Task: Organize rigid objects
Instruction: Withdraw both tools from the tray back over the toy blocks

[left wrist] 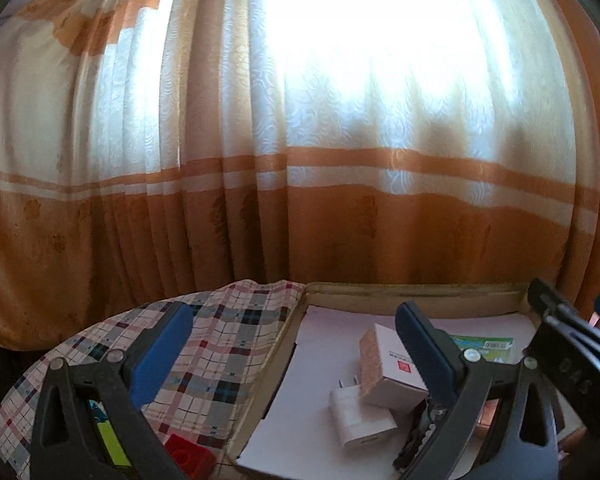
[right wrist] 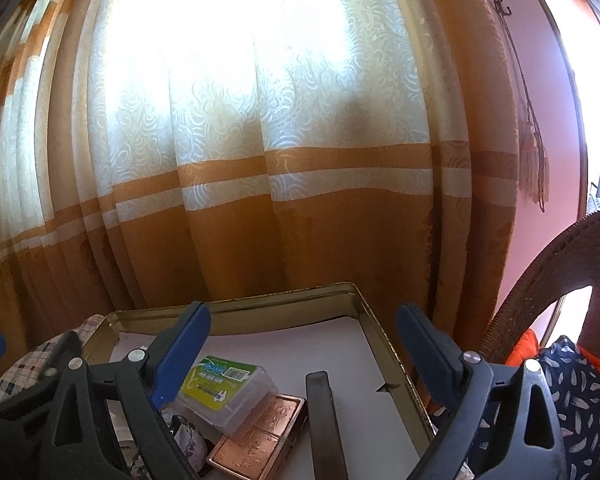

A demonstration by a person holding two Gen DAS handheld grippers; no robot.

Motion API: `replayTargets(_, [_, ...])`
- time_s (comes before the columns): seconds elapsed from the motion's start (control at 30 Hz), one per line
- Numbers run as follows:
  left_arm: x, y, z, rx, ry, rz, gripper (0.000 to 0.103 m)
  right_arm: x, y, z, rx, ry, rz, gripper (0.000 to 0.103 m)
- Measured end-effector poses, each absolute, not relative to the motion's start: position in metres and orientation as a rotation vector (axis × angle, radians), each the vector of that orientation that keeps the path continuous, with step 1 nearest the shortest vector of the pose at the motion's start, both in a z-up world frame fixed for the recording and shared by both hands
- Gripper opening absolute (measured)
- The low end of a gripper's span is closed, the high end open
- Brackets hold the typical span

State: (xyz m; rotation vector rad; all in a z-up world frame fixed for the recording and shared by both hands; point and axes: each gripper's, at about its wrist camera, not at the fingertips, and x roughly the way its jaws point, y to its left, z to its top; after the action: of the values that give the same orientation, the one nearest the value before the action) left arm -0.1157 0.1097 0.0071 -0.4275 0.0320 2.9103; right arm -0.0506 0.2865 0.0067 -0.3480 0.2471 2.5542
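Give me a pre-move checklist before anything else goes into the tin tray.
1. Left gripper open and holding nothing: ok, its jaws are spread wide.
2. Right gripper open and holding nothing: ok.
3. Bare space in the tin tray: ok, the white lining at its far right is bare.
4. Things outside the tray: not ok, a red block lies on the checked cloth.
5. Stack stable: cannot tell; the clear plastic box leans tilted on the copper-coloured case.
6. White charger clear of the small white carton: not ok, they touch.
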Motion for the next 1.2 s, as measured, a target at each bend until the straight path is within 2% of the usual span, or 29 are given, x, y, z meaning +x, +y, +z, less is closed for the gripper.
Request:
replayTargets(0.3, [-0.095, 0.065, 0.019, -0.342, -0.131, 2.907, 0.103, -0.052, 0.283, 0.007, -0.351, 0.227, 2.552, 0.096])
replayTargets(0.83, [-0.064, -0.011, 0.015, -0.542, -0.109, 2.967, 0.103, -0.051, 0.283, 0.007, -0.341, 0.224, 2.540, 0.096])
replayTargets(1.2, [-0.063, -0.062, 0.001, -0.674, -0.072, 3.046, 0.103, -0.037, 0.257, 0.016, -0.244, 0.079, 2.563, 0.096])
